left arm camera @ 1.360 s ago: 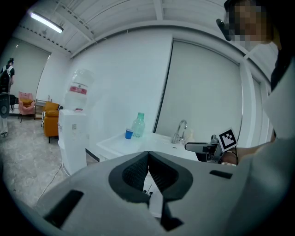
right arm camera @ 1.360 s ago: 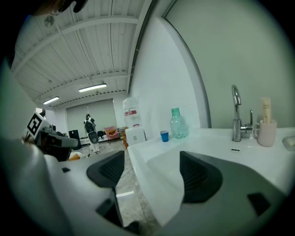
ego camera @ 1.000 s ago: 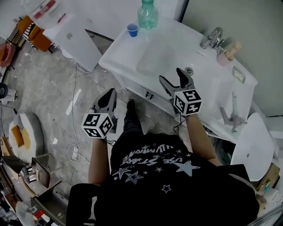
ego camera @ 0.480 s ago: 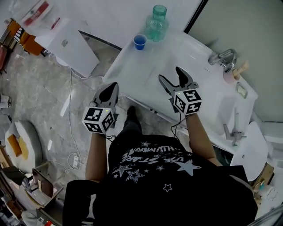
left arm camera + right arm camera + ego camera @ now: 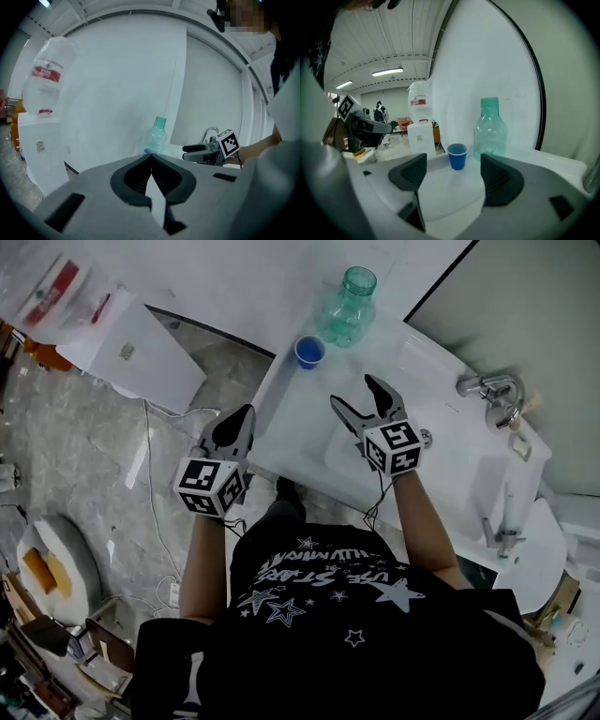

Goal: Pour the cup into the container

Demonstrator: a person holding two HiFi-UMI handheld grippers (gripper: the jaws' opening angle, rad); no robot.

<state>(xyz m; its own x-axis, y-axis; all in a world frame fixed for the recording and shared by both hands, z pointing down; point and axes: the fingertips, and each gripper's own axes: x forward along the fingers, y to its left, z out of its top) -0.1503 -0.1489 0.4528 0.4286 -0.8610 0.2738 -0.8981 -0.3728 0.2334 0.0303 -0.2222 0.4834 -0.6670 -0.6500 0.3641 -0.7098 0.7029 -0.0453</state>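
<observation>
A small blue cup (image 5: 308, 351) (image 5: 457, 155) stands upright on the far left corner of the white washbasin counter (image 5: 291, 409). Just behind it stands a clear green bottle (image 5: 347, 306) (image 5: 490, 129) (image 5: 156, 136) without a cap. My right gripper (image 5: 360, 397) (image 5: 452, 176) hovers open over the counter, well short of the cup, which shows between its jaws. My left gripper (image 5: 239, 420) (image 5: 150, 157) is shut and empty, held off the counter's left edge above the floor.
A chrome tap (image 5: 492, 395) and a soap dish sit at the counter's right. A white water dispenser (image 5: 131, 348) (image 5: 40, 136) stands on the floor to the left. A cable (image 5: 150, 484) runs across the marble floor. A white wall rises behind the bottle.
The head view has shifted, so the cup and bottle lie lower and closer. Both grippers have risen slightly toward them. The jaw states are unchanged.
</observation>
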